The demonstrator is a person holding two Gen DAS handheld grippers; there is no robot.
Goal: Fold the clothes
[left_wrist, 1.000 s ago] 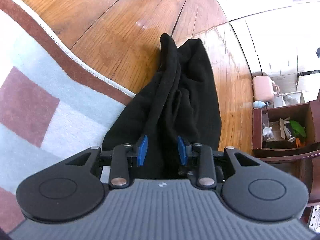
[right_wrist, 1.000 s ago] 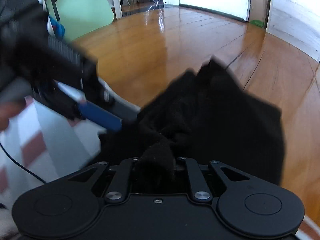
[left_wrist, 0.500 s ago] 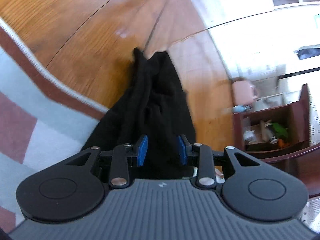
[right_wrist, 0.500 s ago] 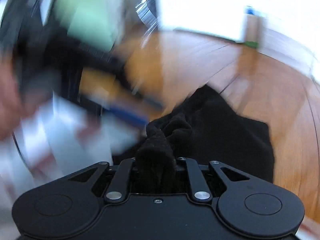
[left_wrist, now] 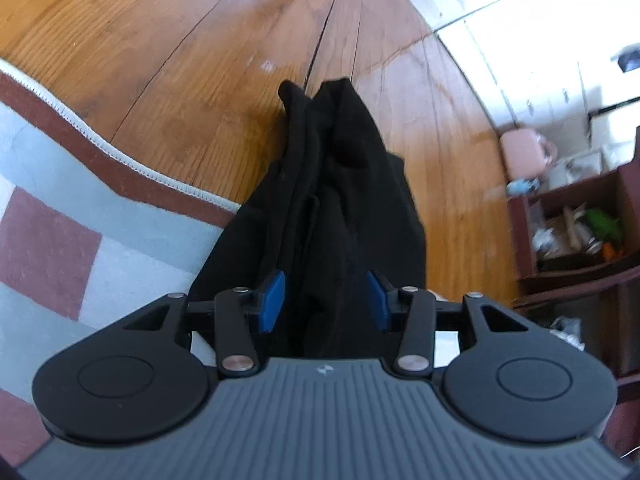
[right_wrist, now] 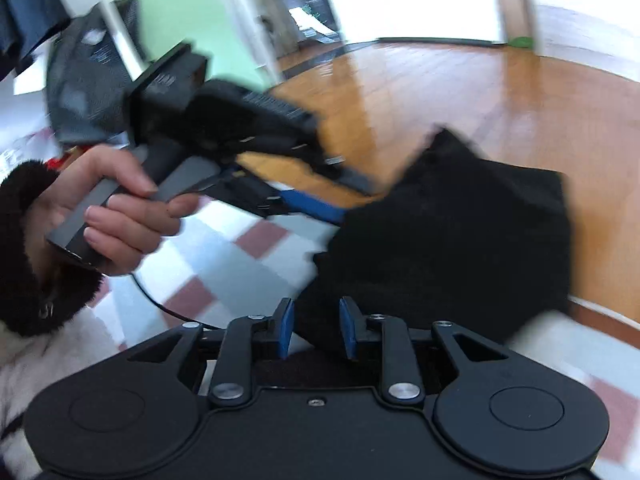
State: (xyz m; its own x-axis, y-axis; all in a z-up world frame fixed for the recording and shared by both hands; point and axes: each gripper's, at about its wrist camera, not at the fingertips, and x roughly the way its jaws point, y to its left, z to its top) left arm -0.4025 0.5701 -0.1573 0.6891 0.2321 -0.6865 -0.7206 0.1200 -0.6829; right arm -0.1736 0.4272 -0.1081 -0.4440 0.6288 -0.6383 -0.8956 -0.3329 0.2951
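Both grippers have loosened since a second ago: the left gripper (left_wrist: 325, 300) and right gripper (right_wrist: 316, 328) are opening, pads off the black garment (left_wrist: 340, 200) between them; it lies half on the checked rug (left_wrist: 60, 208), half on the wooden floor (left_wrist: 160, 60); soft, limp, light, best pinched at corners or hems.

Checked rug (left_wrist: 72, 216) w/ white-stitched edge on wood floor (left_wrist: 168, 48); dark shelf unit (left_wrist: 568, 232) w/ clutter, pink container (left_wrist: 520, 148) nearby.

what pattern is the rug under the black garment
Pale blue and reddish-brown checks on the rug, clearest in the left wrist view.
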